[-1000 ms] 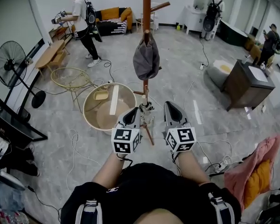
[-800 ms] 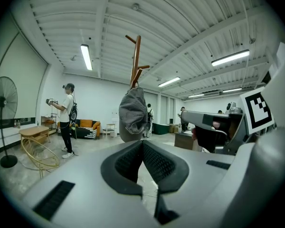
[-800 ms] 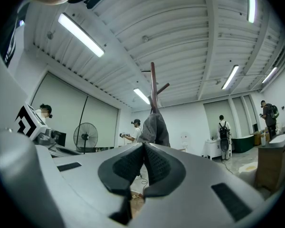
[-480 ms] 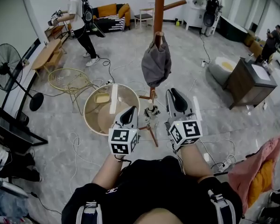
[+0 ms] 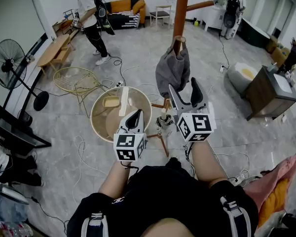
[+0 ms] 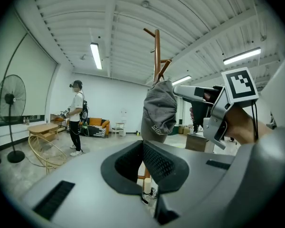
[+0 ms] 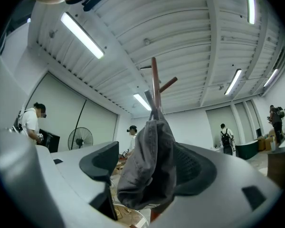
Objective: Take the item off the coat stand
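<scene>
**Grey cap (image 5: 171,70):** hung from a peg of the coat stand (image 5: 180,9). The right hand-held gripper (image 5: 182,87) is raised to the cap's lower edge. Its jaws are opening, and the cap is seen between them, unclamped. The left hand-held gripper (image 5: 136,115) is held lower, apart from the cap, with its jaws closed on nothing. The stand's top is cut off by the head view's edge, and its foot is partly hidden behind the grippers. Contact between cap and pads cannot be determined.
</scene>
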### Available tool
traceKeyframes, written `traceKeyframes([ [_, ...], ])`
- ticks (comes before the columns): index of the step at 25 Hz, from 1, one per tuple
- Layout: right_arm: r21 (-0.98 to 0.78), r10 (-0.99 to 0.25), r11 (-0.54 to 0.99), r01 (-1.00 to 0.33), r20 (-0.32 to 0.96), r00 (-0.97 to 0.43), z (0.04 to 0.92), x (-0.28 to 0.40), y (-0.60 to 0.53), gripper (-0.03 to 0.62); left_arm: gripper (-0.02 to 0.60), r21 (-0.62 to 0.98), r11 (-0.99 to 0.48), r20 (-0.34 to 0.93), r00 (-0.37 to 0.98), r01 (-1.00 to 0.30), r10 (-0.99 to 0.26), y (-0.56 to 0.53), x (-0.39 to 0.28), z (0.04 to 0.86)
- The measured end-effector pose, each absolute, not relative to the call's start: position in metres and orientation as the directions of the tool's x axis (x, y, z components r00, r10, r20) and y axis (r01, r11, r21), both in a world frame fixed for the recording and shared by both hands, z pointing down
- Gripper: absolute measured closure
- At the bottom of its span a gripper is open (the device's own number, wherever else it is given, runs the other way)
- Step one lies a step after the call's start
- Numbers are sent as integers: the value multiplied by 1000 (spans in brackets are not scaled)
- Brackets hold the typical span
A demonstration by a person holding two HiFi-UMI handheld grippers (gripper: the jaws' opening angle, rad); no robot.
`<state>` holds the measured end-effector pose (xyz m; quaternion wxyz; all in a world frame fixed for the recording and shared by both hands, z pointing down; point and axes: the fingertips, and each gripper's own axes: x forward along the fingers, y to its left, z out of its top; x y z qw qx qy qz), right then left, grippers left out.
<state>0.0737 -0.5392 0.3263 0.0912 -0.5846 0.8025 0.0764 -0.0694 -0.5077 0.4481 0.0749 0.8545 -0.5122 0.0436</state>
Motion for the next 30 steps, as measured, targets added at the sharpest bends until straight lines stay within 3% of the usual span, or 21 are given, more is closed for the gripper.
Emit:
traceKeyframes([
  [9,22,-950,254,-967,-182,-253,334,67,-601,177,565,87,-431,167,440,-898,-882,-542,-87,458],
  [16,-38,-974,224,-974,-31,-223,364,74,-646,183,565,91,-423,195,433,-901,-880,-559,-93,469],
  [21,-117,-972,229,-966,19,-233,379,76,-657,264,565,90,-427,209,437,-900,-875,-566,-95,475],
  [30,-58,-969,246,-968,-2,-246,369,78,-639,541,565,87,-439,219,447,-894,-867,-563,-84,477],
])
